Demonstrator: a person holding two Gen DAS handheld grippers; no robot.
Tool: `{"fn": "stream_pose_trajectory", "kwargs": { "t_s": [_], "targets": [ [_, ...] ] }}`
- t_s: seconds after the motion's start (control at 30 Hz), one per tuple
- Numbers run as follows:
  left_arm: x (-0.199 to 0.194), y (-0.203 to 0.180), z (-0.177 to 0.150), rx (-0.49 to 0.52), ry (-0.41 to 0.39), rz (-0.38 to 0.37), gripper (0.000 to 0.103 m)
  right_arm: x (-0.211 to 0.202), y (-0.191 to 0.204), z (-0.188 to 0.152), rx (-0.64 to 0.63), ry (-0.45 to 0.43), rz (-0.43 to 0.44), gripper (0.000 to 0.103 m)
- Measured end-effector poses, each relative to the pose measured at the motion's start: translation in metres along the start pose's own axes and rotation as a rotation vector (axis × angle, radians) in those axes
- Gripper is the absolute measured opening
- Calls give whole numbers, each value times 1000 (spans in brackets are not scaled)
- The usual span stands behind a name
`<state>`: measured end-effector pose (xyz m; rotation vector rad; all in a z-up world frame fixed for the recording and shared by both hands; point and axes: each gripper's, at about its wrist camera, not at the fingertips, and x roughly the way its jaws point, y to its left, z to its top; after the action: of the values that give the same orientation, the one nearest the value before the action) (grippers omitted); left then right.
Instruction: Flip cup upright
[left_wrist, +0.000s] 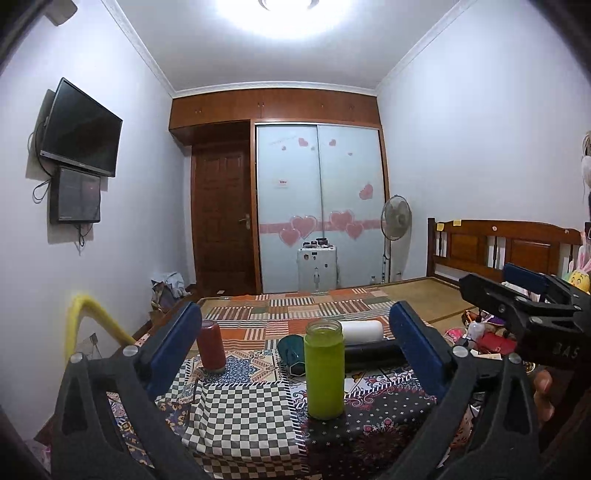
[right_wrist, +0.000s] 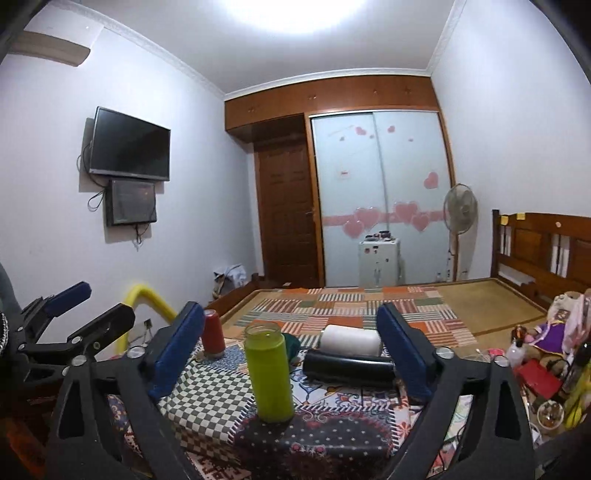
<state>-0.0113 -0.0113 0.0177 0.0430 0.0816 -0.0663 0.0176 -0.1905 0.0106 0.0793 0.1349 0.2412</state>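
Note:
A green cup (left_wrist: 324, 369) stands upright, mouth up, on the patterned cloth; it also shows in the right wrist view (right_wrist: 269, 369). A red cup (left_wrist: 210, 346) stands at the left (right_wrist: 214, 336). A teal cup (left_wrist: 291, 351) lies on its side behind the green one (right_wrist: 293, 345). A white cup (left_wrist: 362, 330) (right_wrist: 351, 339) and a black cup (left_wrist: 373, 356) (right_wrist: 349, 367) lie on their sides. My left gripper (left_wrist: 299, 347) is open and empty, short of the cups. My right gripper (right_wrist: 291, 350) is open and empty too.
The cups rest on a low patterned surface (left_wrist: 240, 413) at the near end of a bed (right_wrist: 480, 310). A yellow rail (left_wrist: 92, 317) stands at the left. Toys and clutter (right_wrist: 546, 354) lie at the right. The right gripper shows in the left wrist view (left_wrist: 524, 295).

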Motion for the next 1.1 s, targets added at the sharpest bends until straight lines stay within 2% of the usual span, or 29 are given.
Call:
{"fn": "stream_pose_trajectory", "kwargs": {
  "t_s": [0.27,1.1],
  "targets": [
    [-10,2,-3,-20,8,6,103,-13,3,-6,-19,-16,-34,103],
    [-11,2,-5,-28,11,2,103,-22,2,-7,-32,-19,-46,103]
  ]
}}
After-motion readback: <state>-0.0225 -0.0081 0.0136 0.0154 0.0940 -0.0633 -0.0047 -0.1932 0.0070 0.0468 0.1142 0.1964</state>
